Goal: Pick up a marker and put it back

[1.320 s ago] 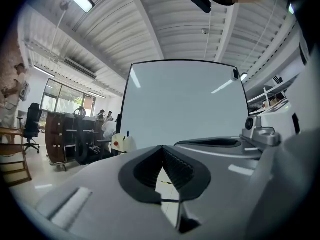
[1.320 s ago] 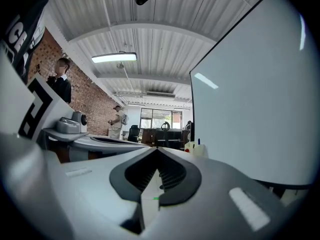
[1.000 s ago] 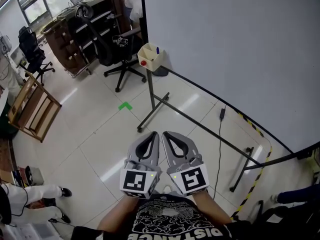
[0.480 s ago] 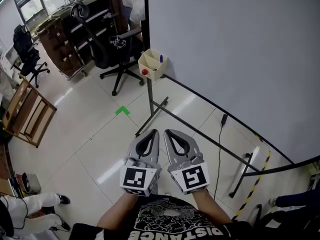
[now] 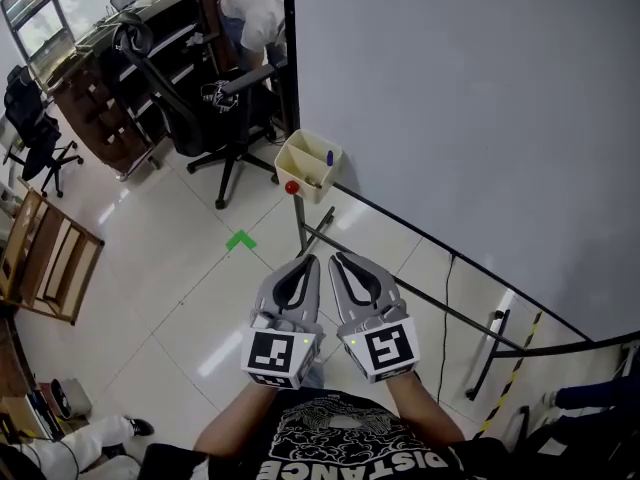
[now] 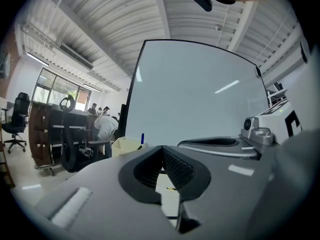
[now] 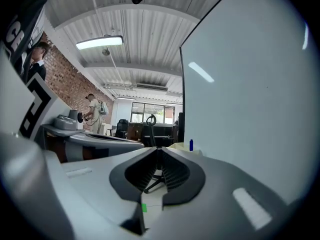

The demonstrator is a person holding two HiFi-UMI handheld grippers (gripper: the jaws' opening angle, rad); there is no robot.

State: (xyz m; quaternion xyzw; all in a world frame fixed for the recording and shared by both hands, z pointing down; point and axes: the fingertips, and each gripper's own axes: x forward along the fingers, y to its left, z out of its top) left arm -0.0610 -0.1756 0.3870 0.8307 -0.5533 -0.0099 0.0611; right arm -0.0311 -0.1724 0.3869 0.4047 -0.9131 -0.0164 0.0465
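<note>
With the left gripper (image 5: 309, 262) and right gripper (image 5: 338, 259) pressed together and empty, the blue marker (image 5: 329, 157) (light, stiff, likely slick) wants pinching by its upstanding end.

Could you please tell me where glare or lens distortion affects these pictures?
Head view: sharp, with pale light streaks on the glossy floor. Left gripper view: fisheye, dark corners, the whiteboard edge bows, and lamp reflections streak it. Right gripper view: same fisheye vignette; the ceiling lamp is blown out and the whiteboard carries a bright streak.

Blue marker (image 5: 329, 157), upright, in cream box (image 5: 297, 156)
</note>
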